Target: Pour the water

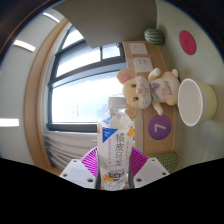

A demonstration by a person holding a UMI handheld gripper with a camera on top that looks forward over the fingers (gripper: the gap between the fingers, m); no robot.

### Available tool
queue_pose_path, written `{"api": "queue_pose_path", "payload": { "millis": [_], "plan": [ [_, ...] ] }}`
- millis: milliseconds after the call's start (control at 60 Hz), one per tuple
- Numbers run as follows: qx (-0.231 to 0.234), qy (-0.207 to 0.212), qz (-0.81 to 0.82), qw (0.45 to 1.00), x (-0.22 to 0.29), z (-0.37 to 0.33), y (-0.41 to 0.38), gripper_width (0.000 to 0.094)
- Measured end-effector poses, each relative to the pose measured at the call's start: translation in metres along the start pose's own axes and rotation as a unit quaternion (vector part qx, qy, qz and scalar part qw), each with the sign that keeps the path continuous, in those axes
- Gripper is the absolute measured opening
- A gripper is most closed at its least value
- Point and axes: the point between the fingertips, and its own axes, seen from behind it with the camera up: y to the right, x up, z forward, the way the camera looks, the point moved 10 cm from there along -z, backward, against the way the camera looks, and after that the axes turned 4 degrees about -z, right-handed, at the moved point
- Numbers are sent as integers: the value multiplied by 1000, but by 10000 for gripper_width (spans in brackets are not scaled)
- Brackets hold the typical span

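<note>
My gripper (113, 166) is shut on a clear plastic water bottle (115, 140) with a white and orange label and a white top. Both magenta pads (93, 160) press on its lower body. The whole scene stands turned on its side around the bottle, so the bottle is held rolled over roughly level. A white cup (196, 101) stands on the wooden table (135, 52) beyond the fingers and off to the bottle's side, its open rim turned sideways in the view. The bottle's top is not over the cup. No water is seen flowing.
A light plush toy (150, 90) sits on the table between the bottle top and the cup. A purple round coaster marked 7 (160, 127), a pink disc (187, 41) and a green striped ball (153, 36) lie around it. A large window (85, 90) fills the far side.
</note>
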Motion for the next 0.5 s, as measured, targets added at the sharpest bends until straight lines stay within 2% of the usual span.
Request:
{"api": "queue_pose_path", "payload": {
  "millis": [100, 217, 333, 500],
  "plan": [
    [14, -37, -204, 978, 9, 6, -31, 373],
    [-19, -48, -451, 891, 36, 7, -53, 374],
    [-72, -49, -620, 779, 71, 6, -57, 376],
    [-183, -10, -734, 654, 140, -2, -31, 375]
  ]
}}
